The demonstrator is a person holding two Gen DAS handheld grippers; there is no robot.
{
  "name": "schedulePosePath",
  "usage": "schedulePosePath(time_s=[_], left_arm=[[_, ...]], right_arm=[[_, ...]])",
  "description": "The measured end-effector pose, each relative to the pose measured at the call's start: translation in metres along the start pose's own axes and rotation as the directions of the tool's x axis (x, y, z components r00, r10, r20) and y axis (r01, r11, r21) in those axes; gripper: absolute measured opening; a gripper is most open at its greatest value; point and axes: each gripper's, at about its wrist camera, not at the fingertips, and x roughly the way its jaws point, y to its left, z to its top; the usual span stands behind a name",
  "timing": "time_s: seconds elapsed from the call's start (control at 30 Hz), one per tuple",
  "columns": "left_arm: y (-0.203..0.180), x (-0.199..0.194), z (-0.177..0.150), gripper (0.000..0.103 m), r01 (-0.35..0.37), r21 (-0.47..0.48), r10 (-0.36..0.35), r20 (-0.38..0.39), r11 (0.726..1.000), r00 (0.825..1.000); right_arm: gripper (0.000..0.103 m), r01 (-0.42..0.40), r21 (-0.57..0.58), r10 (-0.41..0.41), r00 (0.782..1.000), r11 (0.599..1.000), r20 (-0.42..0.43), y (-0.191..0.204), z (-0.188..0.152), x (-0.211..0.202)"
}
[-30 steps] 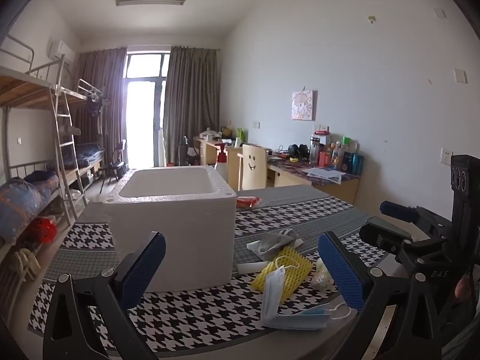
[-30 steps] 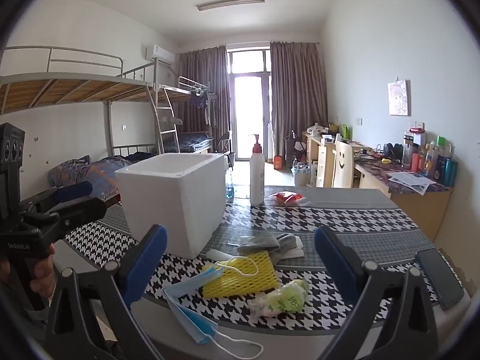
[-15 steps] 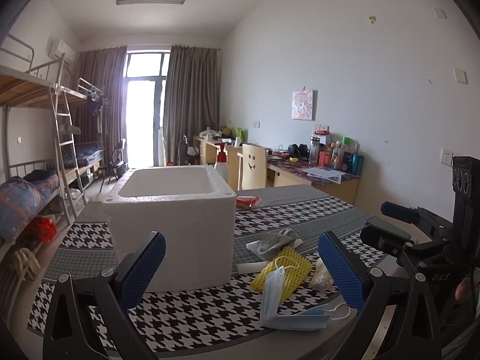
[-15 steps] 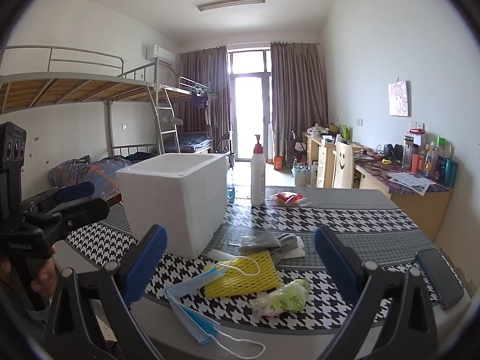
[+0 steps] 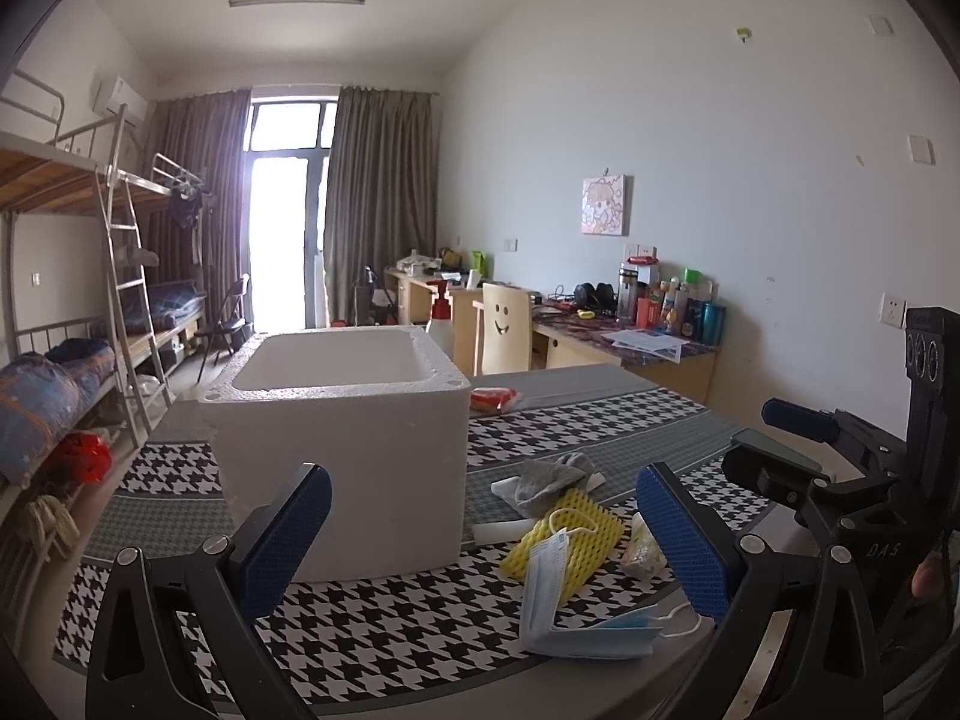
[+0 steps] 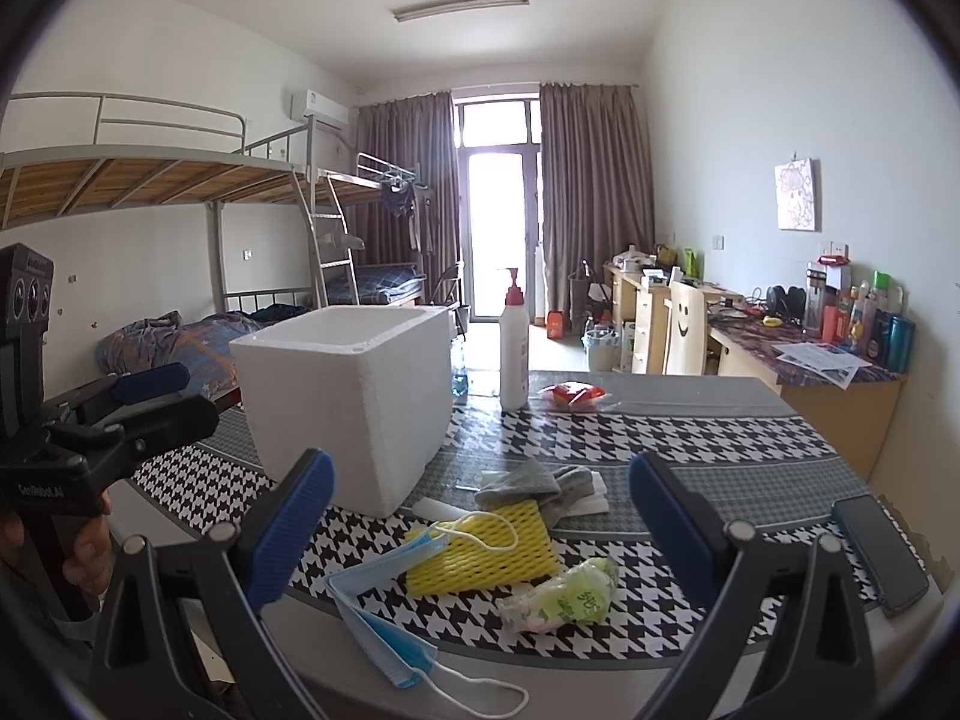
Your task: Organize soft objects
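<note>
Both my left gripper [image 5: 483, 531] and right gripper [image 6: 480, 519] hover with fingers wide apart, empty. Ahead of the right fingers on the desk [image 6: 690, 420]: blue mask [image 6: 384, 588], yellow foam net [image 6: 480, 546], grey sock [image 6: 528, 483], foam box [image 6: 348, 396] front-left. Only the right view shows the phone [image 6: 879, 543]; only the left shows the box's hollow interior [image 5: 336, 360].

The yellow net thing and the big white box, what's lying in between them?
A flat white strip lies on the cloth between the yellow foam net and the white foam box. The right wrist view shows it best.
</note>
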Motion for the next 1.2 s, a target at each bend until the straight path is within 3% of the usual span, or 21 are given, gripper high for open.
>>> schedulePosePath(time_s=[0.6, 1.2], left_arm=[[0.000, 0.007, 0.000, 0.102, -0.002, 0.008, 0.002, -0.019, 1.000, 1.000], [-0.004, 0.030, -0.007, 0.102, 0.030, 0.019, -0.028, -0.110, 0.999, 0.994]], right_arm=[[0.100, 0.006, 0.012, -0.006, 1.000, 1.000, -0.014, -0.007, -0.004, 0.007], [0.100, 0.036, 0.035, -0.033, 0.996, 0.999, -0.081, -0.021, -0.011, 0.024]])
